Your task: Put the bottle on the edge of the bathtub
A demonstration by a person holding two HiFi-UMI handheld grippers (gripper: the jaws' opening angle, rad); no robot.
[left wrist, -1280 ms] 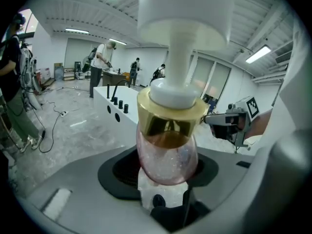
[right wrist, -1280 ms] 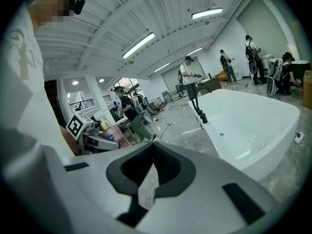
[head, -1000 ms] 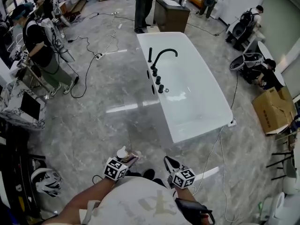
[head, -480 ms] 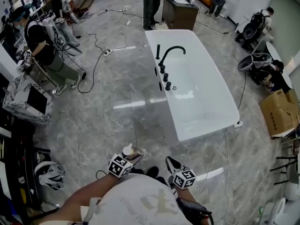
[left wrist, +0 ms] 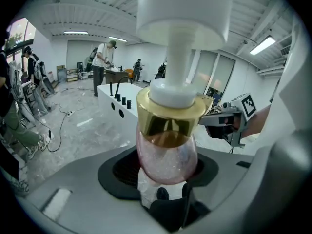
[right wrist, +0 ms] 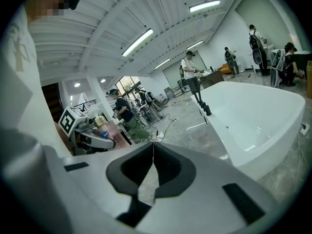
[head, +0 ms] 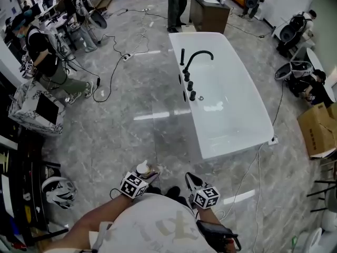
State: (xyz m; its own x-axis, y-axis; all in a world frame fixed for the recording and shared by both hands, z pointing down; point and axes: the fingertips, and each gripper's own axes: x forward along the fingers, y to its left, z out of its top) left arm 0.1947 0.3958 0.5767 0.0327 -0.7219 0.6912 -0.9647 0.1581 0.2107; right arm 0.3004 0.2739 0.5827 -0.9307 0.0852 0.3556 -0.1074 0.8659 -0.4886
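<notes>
Bottle (left wrist: pixel 167 155) first: a pump dispenser with a squat, rounded body of clear pinkish plastic that looks speckled or glittery inside. It has a shiny gold collar at the shoulder, and above that a smooth white neck and a broad white pump head. A white label patch with a dark mark sits low on its front. The left tongs (head: pixel 147 173) pinch it low on the rounded body, and it stands roughly upright between their smooth grey shells and the black padding below. In the head view the bottle's white top shows just beyond the left tongs, close in front of the person. It is held over the floor (head: pixel 131 130) and well apart from the bathtub (head: pixel 231 147).

The right tongs (right wrist: pixel 153 167) are pressed together with nothing between them. Their black pads meet along a thin seam, with only a small sliver of floor showing below it. They are held beside the left tongs, near the person's body.

The bathtub is a long freestanding basin of glossy white, with rounded corners, a broad flat rim and a smooth, bare inside. A matt black faucet (head: pixel 196 57) arches over its left rim, with a row of short black knobs (head: pixel 188 86) beside it. The floor is polished grey stone-look tile, veined and shiny enough to mirror the ceiling lights. Dark cables (head: pixel 118 62) trail across it, and a brown cardboard box (head: pixel 318 128) stands at the right.
</notes>
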